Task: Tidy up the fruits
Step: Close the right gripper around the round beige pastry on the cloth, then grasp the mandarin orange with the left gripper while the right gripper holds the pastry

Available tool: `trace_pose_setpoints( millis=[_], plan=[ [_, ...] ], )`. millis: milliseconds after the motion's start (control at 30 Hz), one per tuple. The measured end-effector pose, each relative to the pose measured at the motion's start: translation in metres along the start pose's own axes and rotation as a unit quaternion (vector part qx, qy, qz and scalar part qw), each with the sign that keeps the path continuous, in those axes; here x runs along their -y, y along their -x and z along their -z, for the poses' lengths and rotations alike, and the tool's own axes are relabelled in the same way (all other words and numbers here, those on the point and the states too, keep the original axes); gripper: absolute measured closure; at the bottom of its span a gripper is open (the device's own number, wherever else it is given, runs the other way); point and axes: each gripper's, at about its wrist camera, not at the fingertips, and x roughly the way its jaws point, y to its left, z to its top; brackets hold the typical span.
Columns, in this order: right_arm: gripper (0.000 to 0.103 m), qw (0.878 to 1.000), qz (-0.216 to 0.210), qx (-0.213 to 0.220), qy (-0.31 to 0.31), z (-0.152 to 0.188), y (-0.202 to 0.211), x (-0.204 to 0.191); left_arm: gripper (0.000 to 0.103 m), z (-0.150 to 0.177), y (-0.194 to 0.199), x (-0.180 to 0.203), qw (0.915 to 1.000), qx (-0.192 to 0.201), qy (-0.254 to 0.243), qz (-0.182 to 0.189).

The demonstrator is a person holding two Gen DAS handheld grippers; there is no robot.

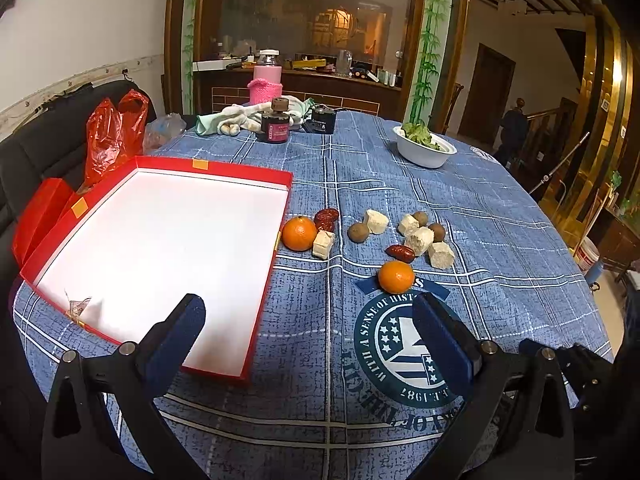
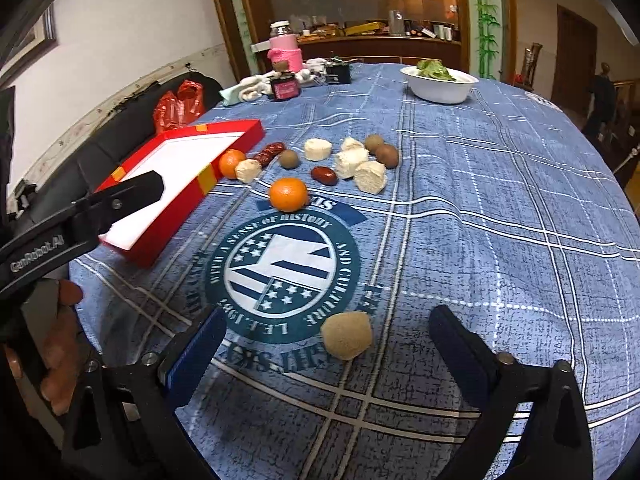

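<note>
Both grippers hover over the blue checked tablecloth (image 1: 500, 216), nothing held.

Left gripper (image 1: 308, 312): jaws wide apart, empty, pointing down across the front right corner of the red box (image 1: 256, 320). Box is open, white inside, no fruit in it yet.

Right gripper (image 2: 328, 340): jaws apart, with a tan round fruit (image 2: 346, 335) lying on the cloth between them, nearer the right-hand pad but not touching either. It's roughly round, so no long axis to line up with. My read: this is the next pick, and the right hand is the one placed for it; closing straight in should do.

Rest of the fruit sits in a loose cluster beyond the cloth's round emblem, right of the box: 2 tangerines, one against the box wall (image 1: 299, 233) and one by the emblem (image 1: 396, 277), red dates, brown round fruits, pale chunks. All still on the cloth, so the task is barely begun.

Readable text: emblem says "WITH A SENSE OF HISTORY AND CULTURE", "L.F.F.1987"; left gripper body reads "GenRobot.AI" in the right wrist view.
</note>
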Motion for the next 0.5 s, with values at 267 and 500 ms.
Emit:
trace_pose_setpoints(
  millis=[267, 500],
  plan=[
    [0.071, 0.999, 0.019, -0.027, -0.020, 0.003, -0.015, 0.008, 0.000, 0.001, -0.003, 0.004, 1.0000, -0.004, -0.005, -0.001],
    [0.074, 0.999, 0.013, -0.021, -0.024, 0.002, -0.012, 0.013, 0.000, -0.002, -0.013, 0.020, 0.9996, -0.017, -0.021, -0.002]
  ],
)
